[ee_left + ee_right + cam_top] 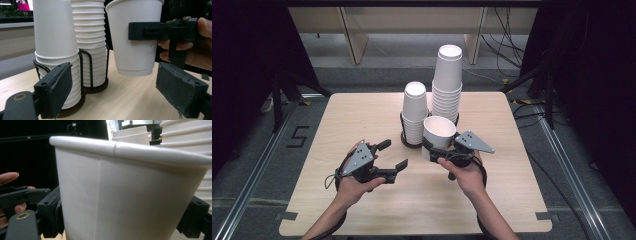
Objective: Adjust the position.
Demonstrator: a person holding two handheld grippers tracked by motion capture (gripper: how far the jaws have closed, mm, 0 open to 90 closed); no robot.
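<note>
Your right tool (428,146) has the cup (439,131) pinched across its wall, mouth up, lifted just clear of the bench (362,110) right in front of the holder (403,136). The left gripper view confirms it: the cup's base hangs above the wood, one jaw pressed flat on its side. Your left tool (393,155) sits just left of it, jaws partly apart and empty, aimed toward the cup and the stacks. Behind, two stacks of inverted cups stand in the wire holder: the short stack (414,112) on the left, the tall stack (447,82) on the right. So one cup looks to be off the stacks and in hand; that much seems done. What's left, by my read, is either passing it to your left tool or setting it down on the open bench, then going back for the next. Plenty of cups remain, so you look early in the job.
</note>
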